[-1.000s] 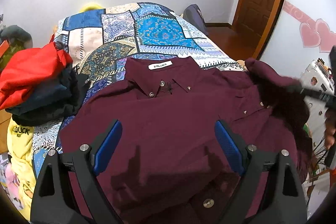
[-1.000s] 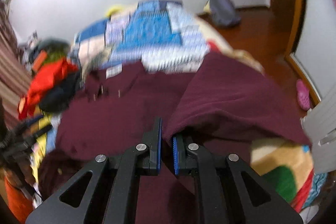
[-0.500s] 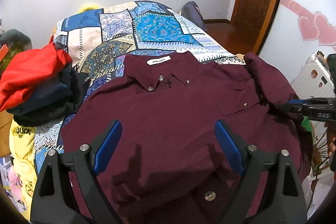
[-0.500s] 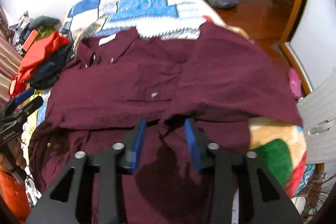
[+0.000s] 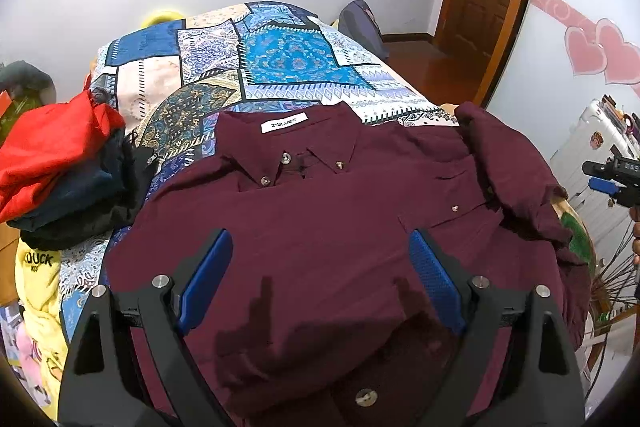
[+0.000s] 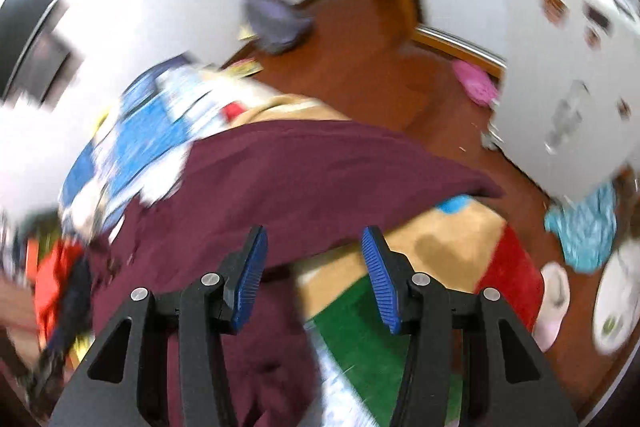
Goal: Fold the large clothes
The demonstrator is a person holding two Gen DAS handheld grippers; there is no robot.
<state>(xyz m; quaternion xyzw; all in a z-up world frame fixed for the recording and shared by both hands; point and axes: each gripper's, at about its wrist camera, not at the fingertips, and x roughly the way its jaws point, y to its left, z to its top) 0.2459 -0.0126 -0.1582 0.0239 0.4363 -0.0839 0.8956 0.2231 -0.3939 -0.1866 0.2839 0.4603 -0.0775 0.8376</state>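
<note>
The maroon shirt (image 5: 320, 251) is judged to be light, soft and limp: it will sag and crease wherever it is lifted, and the smooth weave may slide over the bedspread when pulled. A firm hold is best taken on doubled fabric, at a cuff, a shoulder seam or the hem edge, since a single layer in the middle would only tent upward. The buttons should be kept out of the pinch.

The shirt is seen lying front-up, buttoned, with a button-down collar and a white neck label, a chest pocket with one button, and a sleeve bunched across the side ahead and to the right of the left gripper (image 5: 320, 283). It is spread directly ahead of and beneath that gripper, whose blue pads are held wide apart above the cloth with nothing pinched.

The right gripper (image 6: 314, 267) is seen with its pads parted and empty; in its blurred view the shirt's edge lies just ahead and to its left, draped over the bed's side.

Beyond the collar, the patchwork bedspread (image 5: 248, 67) extends away. A pile of red and dark clothes (image 5: 60, 163) sits ahead and left of the left gripper.
</note>
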